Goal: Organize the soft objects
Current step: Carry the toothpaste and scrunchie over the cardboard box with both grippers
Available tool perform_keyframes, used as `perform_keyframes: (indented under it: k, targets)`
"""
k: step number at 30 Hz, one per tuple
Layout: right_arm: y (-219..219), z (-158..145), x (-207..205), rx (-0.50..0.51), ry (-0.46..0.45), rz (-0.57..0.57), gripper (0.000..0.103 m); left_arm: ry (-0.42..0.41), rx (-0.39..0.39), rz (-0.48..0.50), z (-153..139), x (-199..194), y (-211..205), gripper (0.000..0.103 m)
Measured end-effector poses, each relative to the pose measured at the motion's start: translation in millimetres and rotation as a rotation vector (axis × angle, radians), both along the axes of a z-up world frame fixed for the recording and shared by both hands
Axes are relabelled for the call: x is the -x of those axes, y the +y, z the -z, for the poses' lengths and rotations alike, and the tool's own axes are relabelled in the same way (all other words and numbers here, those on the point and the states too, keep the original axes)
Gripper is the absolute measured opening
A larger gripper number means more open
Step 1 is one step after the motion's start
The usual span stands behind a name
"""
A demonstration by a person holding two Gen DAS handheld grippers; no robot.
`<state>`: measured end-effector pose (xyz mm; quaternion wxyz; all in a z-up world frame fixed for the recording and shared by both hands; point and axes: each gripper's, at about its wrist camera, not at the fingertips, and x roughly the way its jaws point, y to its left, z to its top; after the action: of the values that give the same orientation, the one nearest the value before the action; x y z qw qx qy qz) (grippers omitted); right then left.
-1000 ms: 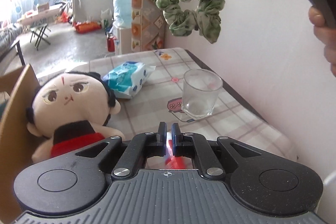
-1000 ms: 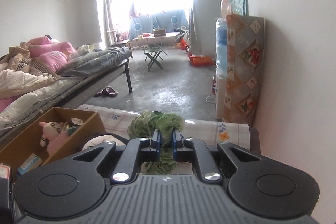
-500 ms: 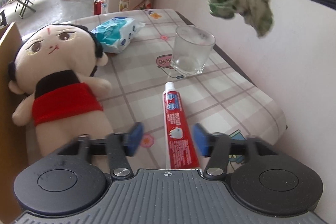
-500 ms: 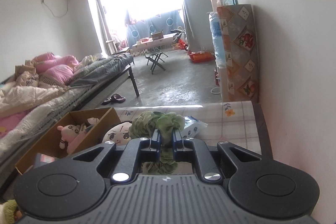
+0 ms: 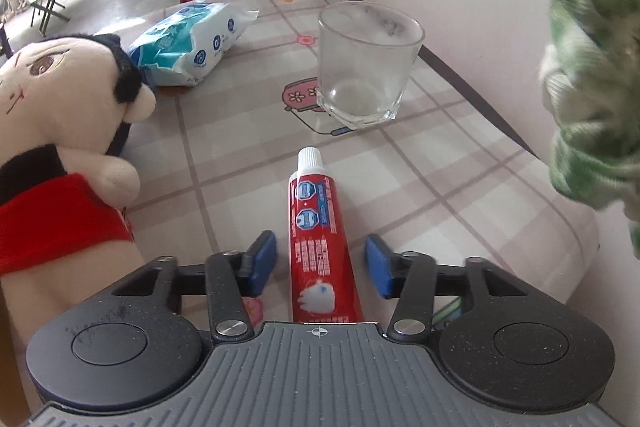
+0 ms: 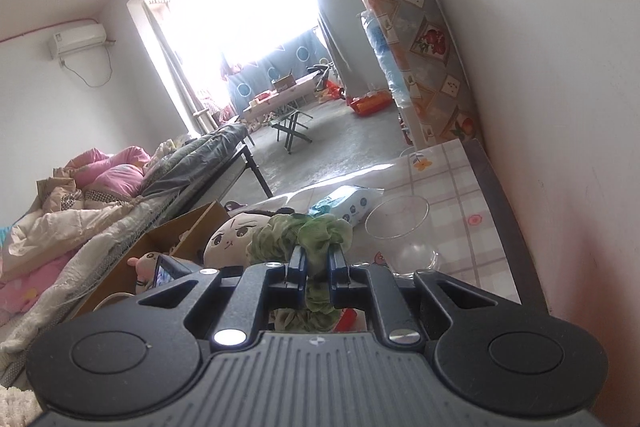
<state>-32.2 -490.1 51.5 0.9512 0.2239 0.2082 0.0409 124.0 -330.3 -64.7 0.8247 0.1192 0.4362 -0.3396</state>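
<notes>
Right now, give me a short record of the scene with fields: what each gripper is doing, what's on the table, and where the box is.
left gripper: open, fingers either side of the toothpaste, not gripping it
right gripper: shut on the scrunchie, held above the table
soft items: plush doll, scrunchie
other items on table: glass, tissue pack, toothpaste lying flat
box: cardboard, left of the doll, a small plush inside
</notes>
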Motion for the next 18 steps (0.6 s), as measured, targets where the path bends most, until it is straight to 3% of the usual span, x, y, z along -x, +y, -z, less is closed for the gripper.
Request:
perform_keyframes:
  k: [10, 18]
  targets:
    - [8, -4, 10, -0.006, -0.056, -0.006, 0.011, -0.013, 0.018, -0.044, -7, 5, 9, 0.028]
    - [29, -26, 18, 0.02, -0.109, -0.014, 0.011, -0.043, 0.106, -0.07, -32, 17, 38, 0.028]
